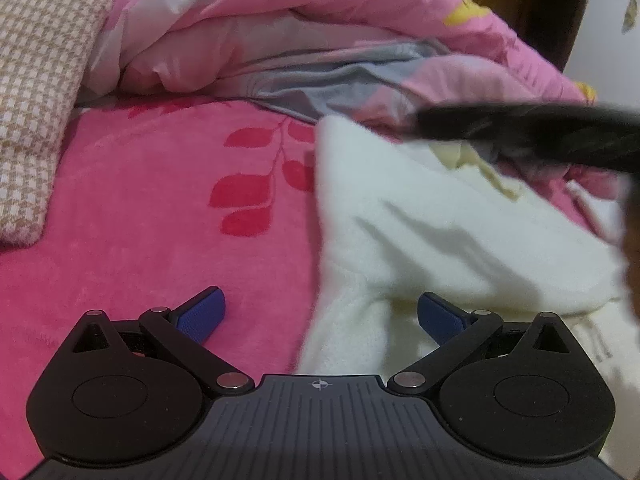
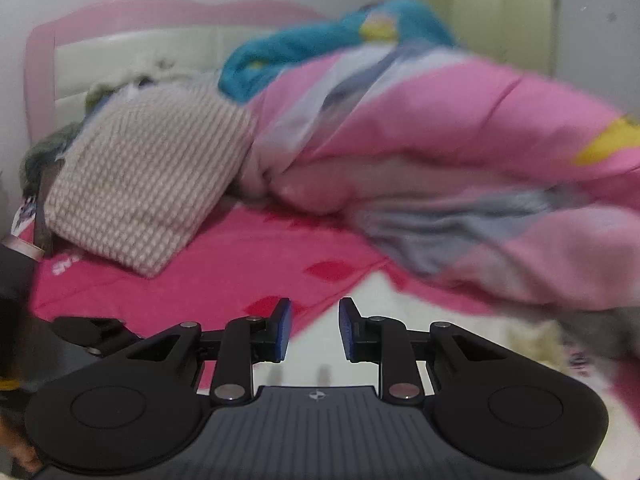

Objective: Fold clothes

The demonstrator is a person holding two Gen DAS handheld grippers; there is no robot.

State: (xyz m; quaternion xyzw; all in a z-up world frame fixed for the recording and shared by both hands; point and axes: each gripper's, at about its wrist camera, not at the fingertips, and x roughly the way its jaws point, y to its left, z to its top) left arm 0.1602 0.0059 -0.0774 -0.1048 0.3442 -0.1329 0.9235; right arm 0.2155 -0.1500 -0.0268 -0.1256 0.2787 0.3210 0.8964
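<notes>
Clothes for folding come down to one white fleecy garment [image 1: 420, 232], spread on the right half of the bright pink leaf-patterned bedsheet [image 1: 132, 216], its far edge tucked against a heaped pink quilt [image 1: 320, 20]. A checked beige pillow [image 1: 36, 80] sits at the far left (a turquoise bundle [image 2: 320, 44] lies behind the quilt in the right wrist view). The left gripper [image 1: 320, 314] hangs low over the garment's near left edge, its blue pads spread wide with nothing between them. The right gripper [image 2: 315, 330] has its jaws narrowly parted, gripping nothing, over the sheet and the garment's corner. A blurred dark shape [image 1: 520, 132] crosses the garment's far right.
</notes>
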